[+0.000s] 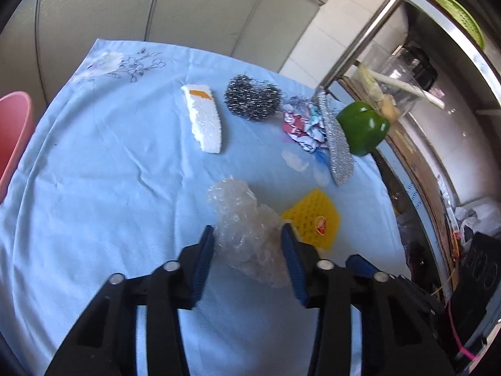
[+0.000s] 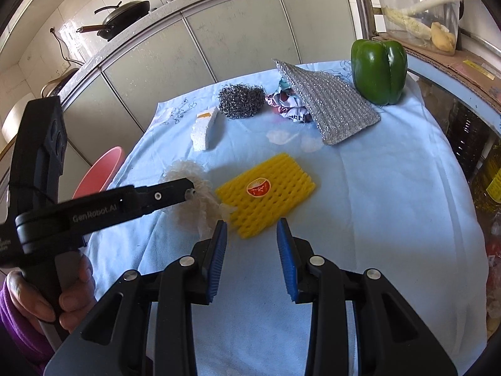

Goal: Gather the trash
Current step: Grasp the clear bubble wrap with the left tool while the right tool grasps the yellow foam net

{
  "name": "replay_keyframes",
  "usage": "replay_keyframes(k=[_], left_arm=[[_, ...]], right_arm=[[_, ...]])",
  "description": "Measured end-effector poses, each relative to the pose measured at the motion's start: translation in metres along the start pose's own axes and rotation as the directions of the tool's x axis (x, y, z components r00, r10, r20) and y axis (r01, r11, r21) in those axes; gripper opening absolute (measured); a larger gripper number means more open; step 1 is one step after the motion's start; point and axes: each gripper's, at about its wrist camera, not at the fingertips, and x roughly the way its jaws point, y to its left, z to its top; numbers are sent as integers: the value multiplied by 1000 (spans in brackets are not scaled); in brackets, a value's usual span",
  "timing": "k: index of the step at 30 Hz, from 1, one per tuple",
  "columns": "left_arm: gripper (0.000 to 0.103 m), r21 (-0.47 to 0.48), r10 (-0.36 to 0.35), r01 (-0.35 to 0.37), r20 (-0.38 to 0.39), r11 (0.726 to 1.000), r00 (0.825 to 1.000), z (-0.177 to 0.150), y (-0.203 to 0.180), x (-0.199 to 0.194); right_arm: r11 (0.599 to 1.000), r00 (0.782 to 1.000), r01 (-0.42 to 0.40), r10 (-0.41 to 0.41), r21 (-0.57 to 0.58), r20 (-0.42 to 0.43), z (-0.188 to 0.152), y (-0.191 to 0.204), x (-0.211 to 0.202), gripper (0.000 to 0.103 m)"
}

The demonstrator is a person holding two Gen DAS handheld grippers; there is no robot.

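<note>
The step in hand looked like the pickup of the crumpled clear plastic wrap (image 1: 247, 235): the left tongs (image 1: 247, 233) straddled it on the blue-clothed surface (image 1: 109, 172), their pads at its sides, though whether they pressed it I could not tell. The right tongs (image 2: 252, 228) hung part-open and empty just short of the yellow foam fruit net (image 2: 266, 191), likely next. The pink bin (image 1: 14, 138) stood beside the surface, with grey cabinets (image 2: 219, 31) behind.

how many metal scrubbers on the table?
2. Round steel-wool ball sits mid-table, right of the white foam chunk. Flat silver mesh pad leans on crumpled wrappers, left of the green pepper. None seem hidden.
</note>
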Motion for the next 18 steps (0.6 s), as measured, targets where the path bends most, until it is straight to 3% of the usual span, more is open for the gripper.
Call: replay_keyframes(k=[4,12,15,18], left_arm=[[30,25,19,-21,65,999,998,-1,1,-16],[29,1,81,-83,197,997,977,-7,25,-60],[29,-23,75,-72,212,997,974,-13,33,-68],[29,-28,68,-64,217,998,974,-16,36,-70]], right_arm=[[1000,1000,-2,2,15,-4,0,-1,1,34],[992,998,-54,57,117,-26,4,-14,10,34],[974,994,-93,103,205,-39,10,-25,18,45],[955,990,-110,129,275,-54,17,-34,28,45]])
